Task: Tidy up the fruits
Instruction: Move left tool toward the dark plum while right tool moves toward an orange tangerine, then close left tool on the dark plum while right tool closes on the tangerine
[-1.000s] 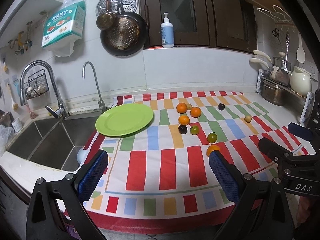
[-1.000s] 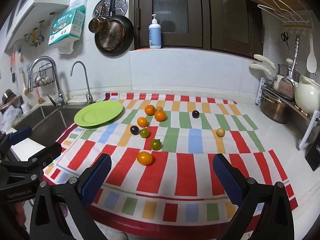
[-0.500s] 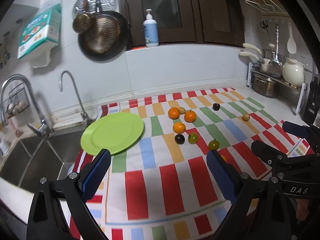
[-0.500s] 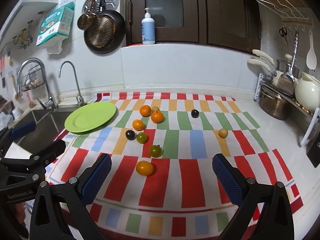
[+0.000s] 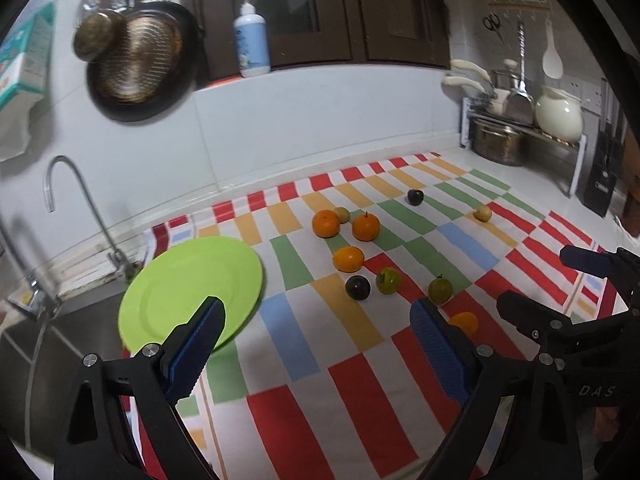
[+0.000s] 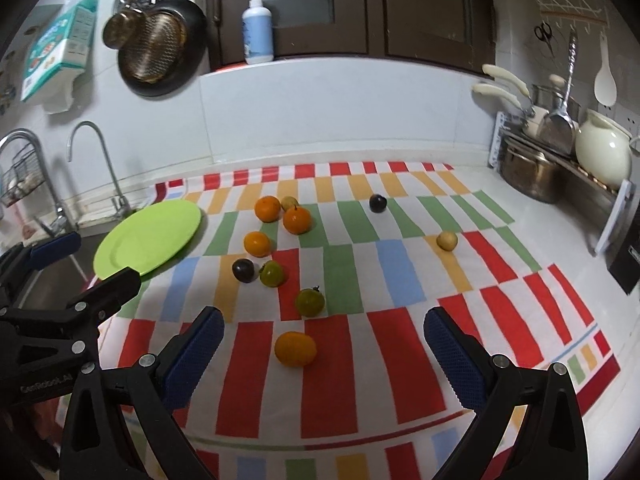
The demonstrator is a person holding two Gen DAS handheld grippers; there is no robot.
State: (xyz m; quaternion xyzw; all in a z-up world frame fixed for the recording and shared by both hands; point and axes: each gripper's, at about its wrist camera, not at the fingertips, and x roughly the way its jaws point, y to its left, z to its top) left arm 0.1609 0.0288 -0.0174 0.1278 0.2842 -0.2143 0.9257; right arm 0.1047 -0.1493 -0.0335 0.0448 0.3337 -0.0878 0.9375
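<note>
Several small fruits lie on a striped cloth: oranges, green tomatoes, dark plums and pale yellow fruits. An empty green plate sits at the cloth's left, by the sink. My right gripper is open and empty, with the nearest orange between its fingertips' line, a little ahead. My left gripper is open and empty above the cloth, right of the plate; its right finger partly hides that orange.
A sink with two taps lies left of the plate. A rack with a pot, a jug and utensils stands at the right. Pans and a soap bottle are on the back wall.
Both grippers have moved forward over the cloth toward the fruits, the left one also swinging right, away from the sink. Both stay open. No fruit has moved.
</note>
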